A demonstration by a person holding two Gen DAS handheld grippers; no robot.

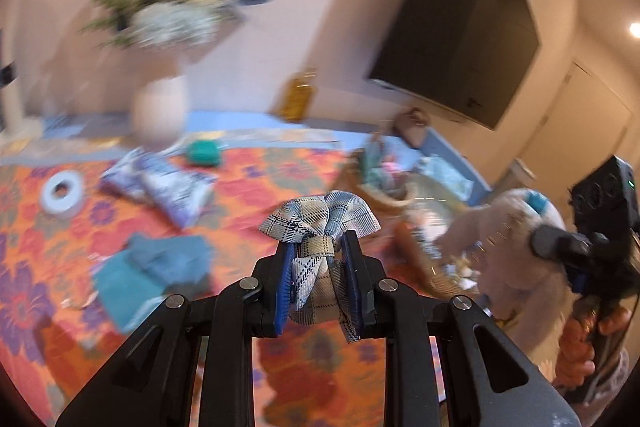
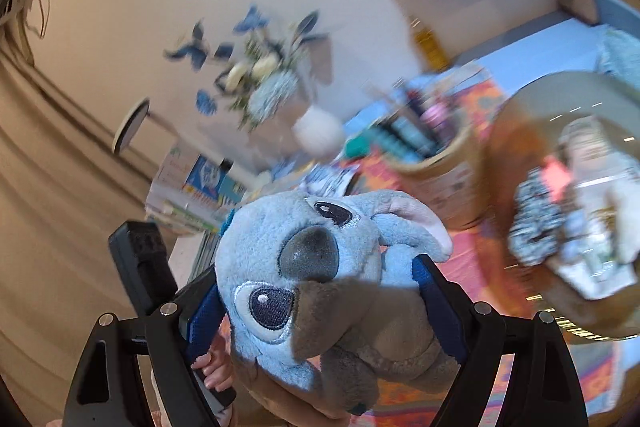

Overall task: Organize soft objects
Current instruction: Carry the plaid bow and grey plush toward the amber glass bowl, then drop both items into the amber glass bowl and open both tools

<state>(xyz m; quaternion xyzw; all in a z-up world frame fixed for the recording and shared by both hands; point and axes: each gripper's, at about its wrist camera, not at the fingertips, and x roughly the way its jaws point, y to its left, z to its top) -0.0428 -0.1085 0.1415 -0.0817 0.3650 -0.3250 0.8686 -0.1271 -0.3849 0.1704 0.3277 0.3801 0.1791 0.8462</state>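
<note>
My left gripper point(image 1: 319, 247) is shut on a plaid fabric bow point(image 1: 320, 219) and holds it above the floral tablecloth point(image 1: 256, 187). My right gripper point(image 2: 320, 279) is shut on a blue plush toy point(image 2: 296, 267) with big eyes and a grey nose, held up in the air. In the left wrist view the right gripper point(image 1: 576, 247) shows at the far right with the pale plush toy point(image 1: 516, 239) in it, next to a wicker basket point(image 1: 420, 251). The same basket point(image 2: 516, 187) shows in the right wrist view with soft things inside.
On the tablecloth lie teal cloths point(image 1: 148, 271), patterned pouches point(image 1: 168, 187), a tape roll point(image 1: 62, 193) and a green pouch point(image 1: 204, 153). A white vase of flowers point(image 1: 160, 111) stands at the back. A second round basket point(image 2: 436, 155) holds items. A dark TV point(image 1: 456, 27) hangs on the wall.
</note>
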